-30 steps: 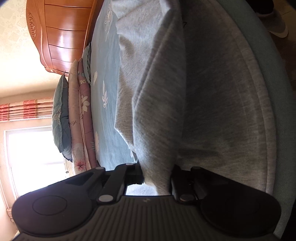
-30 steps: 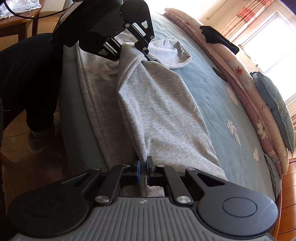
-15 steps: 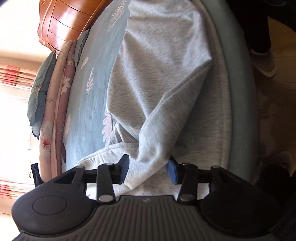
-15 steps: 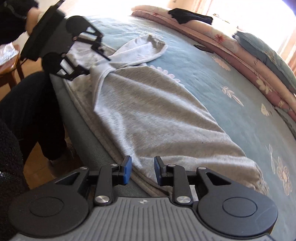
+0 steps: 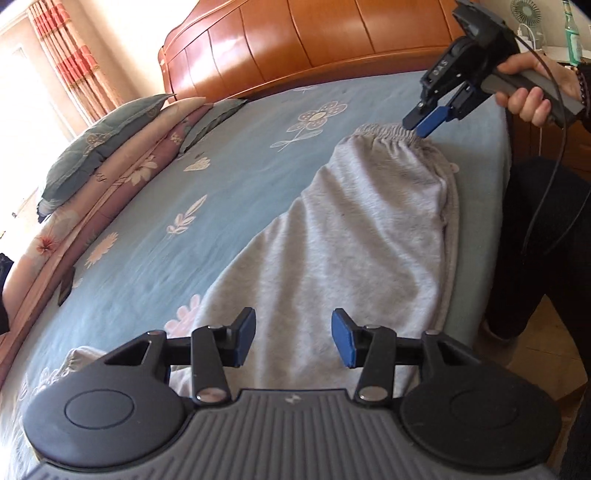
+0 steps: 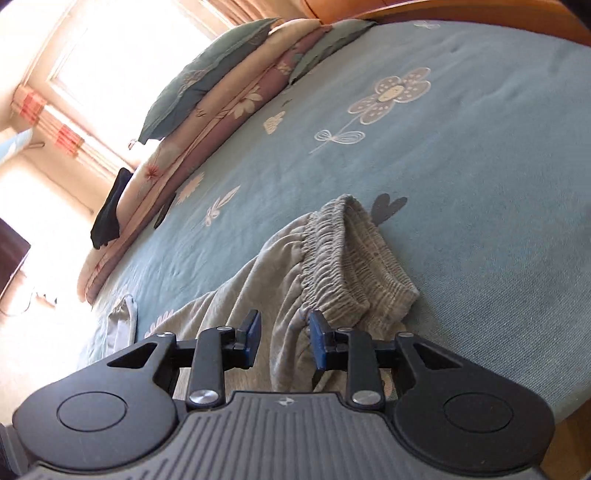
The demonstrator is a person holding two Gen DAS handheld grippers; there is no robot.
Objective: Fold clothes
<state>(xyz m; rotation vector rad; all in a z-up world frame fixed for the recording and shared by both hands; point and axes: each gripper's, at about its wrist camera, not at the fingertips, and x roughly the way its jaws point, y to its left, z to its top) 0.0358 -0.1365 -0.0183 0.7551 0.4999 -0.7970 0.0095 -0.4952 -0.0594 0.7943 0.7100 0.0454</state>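
Grey trousers (image 5: 354, 236): folded lengthwise along bed (image 5: 207, 192) edge, waistband (image 6: 354, 266) toward headboard (image 5: 295, 40); left gripper (image 5: 293, 338): jaws parted, empty, above the leg fabric; right gripper (image 6: 282, 339): jaws opening (nothing pinched), just over waistband; pillows (image 5: 107, 147) stacked at far side.

You have a blue bedsheet (image 5: 155, 206) with white flower and leaf prints under everything. A curved wooden headboard (image 5: 295, 40) rises behind it. Along the far edge, folded quilts (image 5: 122, 155) lie stacked, with a dark garment (image 6: 109, 210) draped over their end. Red-striped curtains (image 5: 70, 55) hang at the bright window, and a green bottle (image 5: 571, 26) stands beside the headboard.
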